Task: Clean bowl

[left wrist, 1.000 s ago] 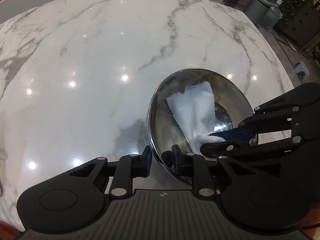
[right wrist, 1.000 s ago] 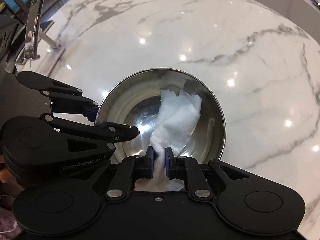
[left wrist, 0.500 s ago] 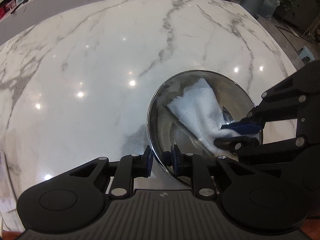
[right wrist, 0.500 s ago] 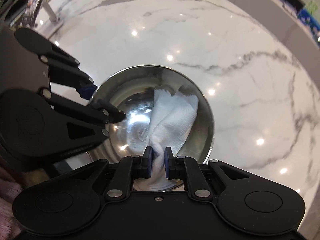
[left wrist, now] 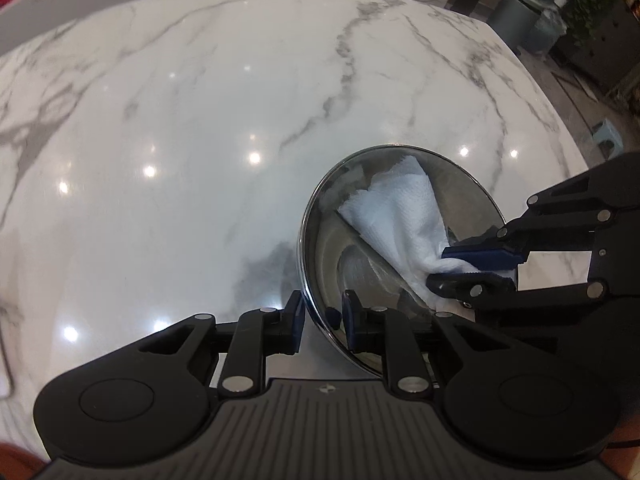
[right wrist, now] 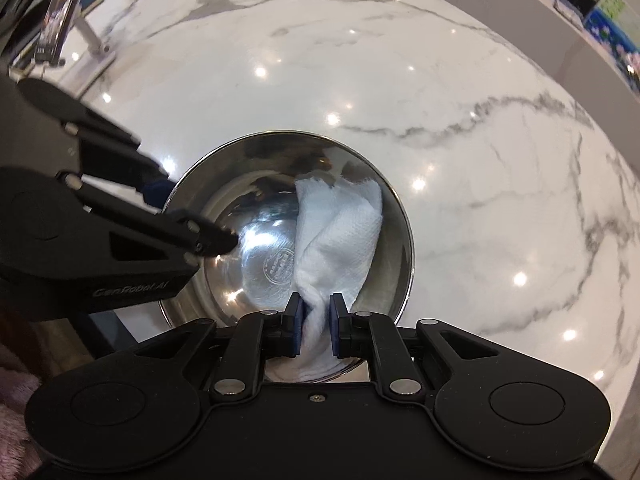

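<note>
The shiny metal bowl (right wrist: 288,232) sat on the white marble desk (right wrist: 440,80), low in the middle of the right wrist picture. The left gripper (left wrist: 322,314) had its fingers clenched on the bowl's near rim. The right gripper (right wrist: 316,318) pinched the white paper towel (right wrist: 340,228). Since a second ago the towel had slid from the middle of the bowl toward its right wall. So the wiping was probably going around, not finished.
</note>
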### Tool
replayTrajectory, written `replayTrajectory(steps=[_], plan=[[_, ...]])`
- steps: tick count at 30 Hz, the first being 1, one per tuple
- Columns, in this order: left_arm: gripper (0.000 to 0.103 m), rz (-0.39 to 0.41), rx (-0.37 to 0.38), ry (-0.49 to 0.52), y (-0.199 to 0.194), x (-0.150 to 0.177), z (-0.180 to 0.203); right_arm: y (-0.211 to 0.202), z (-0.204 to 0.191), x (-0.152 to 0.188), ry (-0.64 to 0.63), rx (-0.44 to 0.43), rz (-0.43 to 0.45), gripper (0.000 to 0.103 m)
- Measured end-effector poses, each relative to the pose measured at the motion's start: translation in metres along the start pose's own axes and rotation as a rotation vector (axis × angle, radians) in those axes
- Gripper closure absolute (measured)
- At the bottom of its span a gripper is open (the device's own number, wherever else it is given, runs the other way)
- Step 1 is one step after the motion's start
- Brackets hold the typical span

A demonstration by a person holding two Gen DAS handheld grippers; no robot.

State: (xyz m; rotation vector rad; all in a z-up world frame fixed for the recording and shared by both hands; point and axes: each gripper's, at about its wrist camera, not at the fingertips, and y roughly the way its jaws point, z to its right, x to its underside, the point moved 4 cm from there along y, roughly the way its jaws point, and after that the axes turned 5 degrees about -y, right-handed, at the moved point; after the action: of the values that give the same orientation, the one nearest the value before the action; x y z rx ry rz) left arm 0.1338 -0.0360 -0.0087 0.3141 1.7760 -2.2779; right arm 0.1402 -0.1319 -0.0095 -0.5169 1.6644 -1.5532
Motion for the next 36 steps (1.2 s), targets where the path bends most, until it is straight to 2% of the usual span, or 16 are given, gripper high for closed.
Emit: replayTrajectory(steps=[4, 12, 15, 20, 23, 27, 32, 34, 36], plan=[[0.081, -0.028, 0.028, -0.029, 0.002, 0.005, 0.001, 0.0, 0.002, 0.002, 0.01, -0.012, 0.011, 0.092], [0.082, -0.021, 0.023, -0.004, 0.004, 0.007, 0.002, -0.002, 0.001, 0.005, 0.012, -0.02, 0.005, 0.092], [0.083, -0.016, 0.02, -0.007, 0.006, 0.003, 0.001, -0.001, 0.001, 0.007, 0.044, -0.057, -0.003, 0.091], [0.084, -0.009, -0.008, 0.019, 0.008, 0.0, 0.006, 0.001, 0.0, 0.007, 0.125, -0.189, 0.002, 0.091], [0.084, -0.005, -0.021, 0.036, 0.008, -0.001, 0.008, 0.002, -0.002, 0.007, 0.119, -0.21, 0.0, 0.091], [0.088, 0.016, -0.051, 0.073, 0.004, -0.002, 0.01, 0.001, -0.005, 0.007, 0.061, -0.161, -0.021, 0.092], [0.089, 0.02, -0.068, 0.088, 0.003, -0.005, 0.011, -0.002, -0.015, 0.006, -0.11, 0.045, -0.042, 0.092], [0.089, 0.021, -0.07, 0.088, 0.003, -0.005, 0.012, -0.001, -0.021, 0.006, -0.147, 0.088, -0.042, 0.092], [0.089, 0.022, -0.068, 0.075, 0.003, -0.004, 0.011, 0.0, -0.022, 0.006, -0.15, 0.092, -0.041, 0.092]])
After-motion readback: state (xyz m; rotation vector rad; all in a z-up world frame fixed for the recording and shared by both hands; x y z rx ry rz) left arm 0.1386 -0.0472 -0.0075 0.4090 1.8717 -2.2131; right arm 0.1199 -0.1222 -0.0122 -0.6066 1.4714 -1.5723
